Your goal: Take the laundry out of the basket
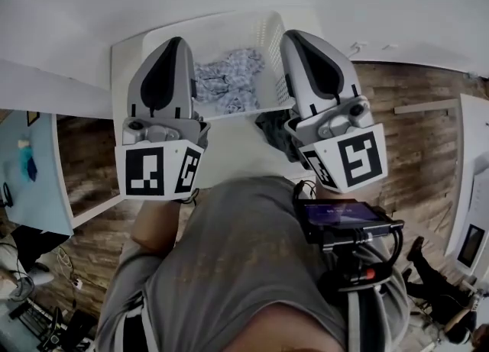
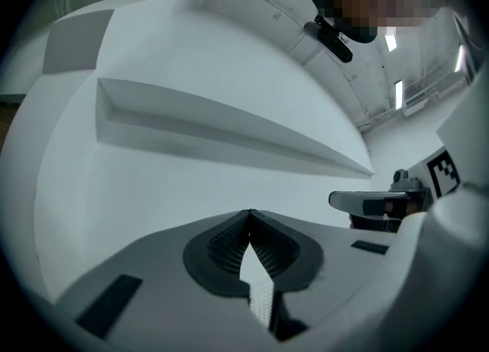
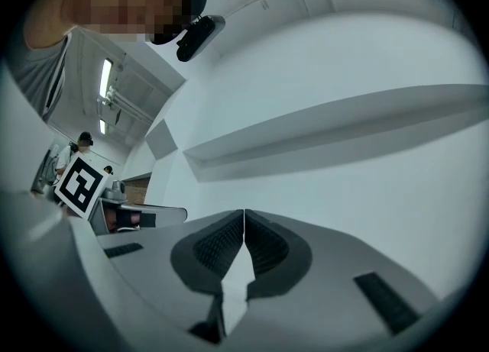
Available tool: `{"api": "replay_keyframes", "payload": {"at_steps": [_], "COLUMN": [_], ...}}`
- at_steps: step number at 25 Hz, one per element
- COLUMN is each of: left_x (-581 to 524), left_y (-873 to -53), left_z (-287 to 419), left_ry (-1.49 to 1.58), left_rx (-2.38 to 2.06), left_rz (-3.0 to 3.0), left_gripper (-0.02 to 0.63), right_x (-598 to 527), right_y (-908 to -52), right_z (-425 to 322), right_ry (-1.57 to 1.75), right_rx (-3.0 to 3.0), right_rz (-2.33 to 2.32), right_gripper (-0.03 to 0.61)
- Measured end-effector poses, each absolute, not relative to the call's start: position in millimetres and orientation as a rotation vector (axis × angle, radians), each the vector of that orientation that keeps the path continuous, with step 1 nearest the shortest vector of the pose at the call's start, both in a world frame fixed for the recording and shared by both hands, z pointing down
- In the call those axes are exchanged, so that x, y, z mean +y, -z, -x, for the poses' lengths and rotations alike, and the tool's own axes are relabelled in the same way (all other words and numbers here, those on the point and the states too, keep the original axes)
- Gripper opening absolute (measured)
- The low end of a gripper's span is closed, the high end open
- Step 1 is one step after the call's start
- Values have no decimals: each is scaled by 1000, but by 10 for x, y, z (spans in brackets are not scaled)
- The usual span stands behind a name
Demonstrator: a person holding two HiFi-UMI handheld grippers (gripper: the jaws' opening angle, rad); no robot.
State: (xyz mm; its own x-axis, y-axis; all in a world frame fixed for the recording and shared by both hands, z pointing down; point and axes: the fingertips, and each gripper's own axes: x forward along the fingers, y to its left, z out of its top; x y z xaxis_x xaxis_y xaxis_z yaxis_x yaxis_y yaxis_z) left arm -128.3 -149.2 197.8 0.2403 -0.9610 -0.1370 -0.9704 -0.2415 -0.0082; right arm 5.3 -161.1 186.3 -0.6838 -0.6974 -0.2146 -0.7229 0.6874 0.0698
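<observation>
A white slatted basket [image 1: 269, 36] stands on a white table, with patterned blue-and-white laundry [image 1: 228, 83] bunched inside it. A dark garment [image 1: 272, 129] lies just outside the basket's near right corner. Both grippers are held high, close to the head camera, above the basket. My left gripper [image 1: 174, 40] covers the basket's left side, and my right gripper [image 1: 295, 36] covers its right side. In the left gripper view the left gripper [image 2: 249, 213] is shut with nothing in it. The right gripper [image 3: 244, 211] is likewise shut and empty. Both gripper views face a white wall.
The white table [image 1: 229, 161] runs out toward the person's grey shirt. Wooden floor lies on both sides. A pale blue table [image 1: 30, 182] stands at the left, and a white one at the right edge. A wall ledge [image 2: 229, 125] crosses the gripper views.
</observation>
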Motion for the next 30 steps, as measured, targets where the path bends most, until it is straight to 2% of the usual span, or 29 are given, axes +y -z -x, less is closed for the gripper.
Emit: {"api": "replay_keyframes", "payload": {"at_steps": [8, 30], "left_x": [-1866, -2895], "left_y": [-2255, -3712], "left_z": [1203, 926], "left_ry": [-75, 366], "left_rx": [1851, 1803], "left_rz": [2497, 2830], "left_gripper": [9, 9], "right_x": [-1948, -3270], "right_y": [-2015, -2934], "right_z": [-142, -649], "right_ry": [-140, 106], "right_rx": [2705, 2681], "right_rz": [1207, 1485], "right_gripper": [9, 9]}}
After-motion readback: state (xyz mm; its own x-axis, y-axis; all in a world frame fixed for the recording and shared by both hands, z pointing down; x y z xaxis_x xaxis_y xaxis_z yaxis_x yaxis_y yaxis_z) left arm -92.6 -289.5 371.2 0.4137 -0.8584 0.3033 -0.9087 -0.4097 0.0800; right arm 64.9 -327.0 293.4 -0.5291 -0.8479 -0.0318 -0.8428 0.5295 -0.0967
